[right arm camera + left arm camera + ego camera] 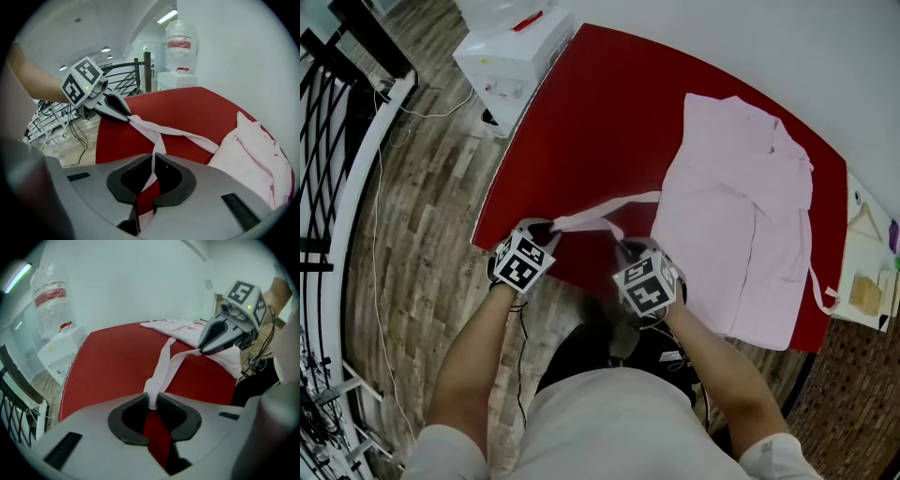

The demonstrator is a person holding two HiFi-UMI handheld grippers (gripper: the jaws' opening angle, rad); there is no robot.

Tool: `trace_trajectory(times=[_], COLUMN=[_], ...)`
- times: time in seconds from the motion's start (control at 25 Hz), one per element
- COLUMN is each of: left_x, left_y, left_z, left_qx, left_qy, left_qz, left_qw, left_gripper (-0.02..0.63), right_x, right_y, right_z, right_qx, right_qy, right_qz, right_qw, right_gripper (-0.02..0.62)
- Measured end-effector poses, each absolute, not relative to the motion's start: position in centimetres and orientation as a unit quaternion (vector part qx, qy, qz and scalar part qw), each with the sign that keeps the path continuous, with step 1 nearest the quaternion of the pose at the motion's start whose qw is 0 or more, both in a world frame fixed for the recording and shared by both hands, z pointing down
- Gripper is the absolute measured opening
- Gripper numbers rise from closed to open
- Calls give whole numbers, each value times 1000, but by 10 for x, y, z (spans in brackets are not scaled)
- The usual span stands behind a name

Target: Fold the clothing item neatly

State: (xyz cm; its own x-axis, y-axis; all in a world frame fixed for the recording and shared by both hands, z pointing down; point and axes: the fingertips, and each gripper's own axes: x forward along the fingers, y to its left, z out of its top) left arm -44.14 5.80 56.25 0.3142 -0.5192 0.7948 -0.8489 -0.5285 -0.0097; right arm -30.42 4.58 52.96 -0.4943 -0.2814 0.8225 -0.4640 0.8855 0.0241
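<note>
Bench [581,122]: red top, carrying the pink garment [741,216].

Left gripper [546,225]: fingers [124,420] clamped on the end of the garment's tie strap [605,208]. In the left gripper view the pale strip enters the gap right at the fingertips. From there it runs up and away across the bench towards the garment. Bare red bench shows through the slot behind the tips.

Right gripper [630,246]: fingers [122,180] closed tight on the same strap further along. A thin edge of fabric is pinched at the tips and a bit of it hangs below them. In the right gripper view the left gripper [126,116] is ahead and to the left of these fingers, with the strap stretched between the two grips.

Garment: spread flat, beyond and to the right of the right fingers and well apart from the left fingers. A second strap [820,286] trails off its far-right edge.

Both grippers are at the near bench edge and point downward.

Off the bench, beyond the left fingers: a white water dispenser [511,52] on the wooden floor [422,206].
</note>
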Motion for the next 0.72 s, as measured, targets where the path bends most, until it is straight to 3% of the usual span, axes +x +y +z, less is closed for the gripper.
trace_trajectory(times=[0.04, 0.4, 0.72], left_x=[-443, -426, -376], left_y=[57, 46, 23], left_z=[562, 509, 442], left_qx=[780, 798, 823], left_qy=[-441, -476, -487], left_qz=[388, 289, 218], left_qw=[215, 231, 195], left_gripper=[32, 29, 29], right_x=[-302, -295, -264], right_y=[45, 26, 2], right_z=[528, 497, 456], right_qx=[220, 241, 276], right_qy=[-858, -872, -886], right_qz=[101, 91, 82], right_qw=[453, 416, 364], right_gripper=[32, 29, 28])
